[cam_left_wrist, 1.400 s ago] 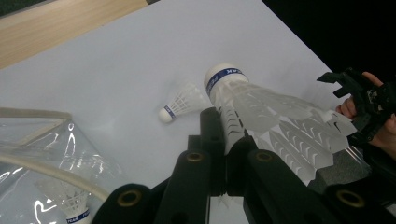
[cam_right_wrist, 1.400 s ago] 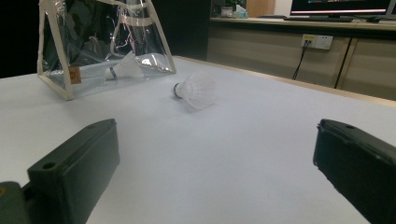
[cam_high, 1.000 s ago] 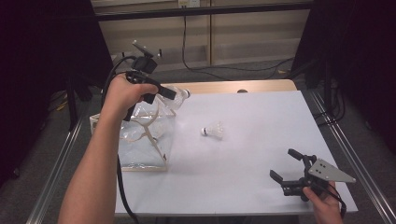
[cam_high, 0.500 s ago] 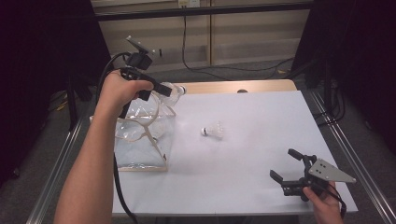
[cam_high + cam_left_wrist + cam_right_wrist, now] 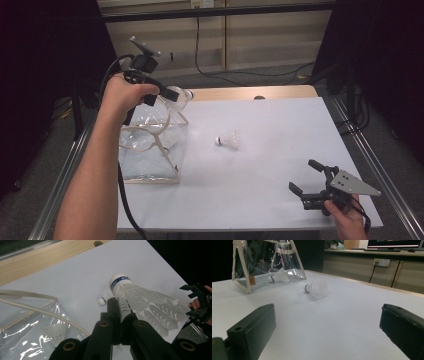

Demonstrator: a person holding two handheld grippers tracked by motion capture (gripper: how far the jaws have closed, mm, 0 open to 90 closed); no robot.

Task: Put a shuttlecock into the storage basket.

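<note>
L gripper point(image 5: 172, 95) sits upper left of the high view, raised over the clear plastic bag with beige trim point(image 5: 150, 150), jaws clamped on a white plastic shuttlecock with a blue band round its cork point(image 5: 125, 290); in the L gripper view the pinch is on the skirt ribs, cork end pointing up-frame, skirt fanning to the right. Bag stands on the white tabletop point(image 5: 260, 200) at left-centre of the high view, top gaping, handles draped over it; one more white shuttlecock inside the bag point(image 5: 56, 333), lower left of the L gripper view, also seen thru the bag wall in the R gripper view. Another loose white shuttlecock point(image 5: 228, 140) lies on its side mid-frame in the high view, right of the bag and clear of it. R gripper point(image 5: 306, 179) is lower right of the high view, low near the table's near edge, jaws wide apart w/ nothing between them, well away from the bag and the loose shuttlecock
</note>
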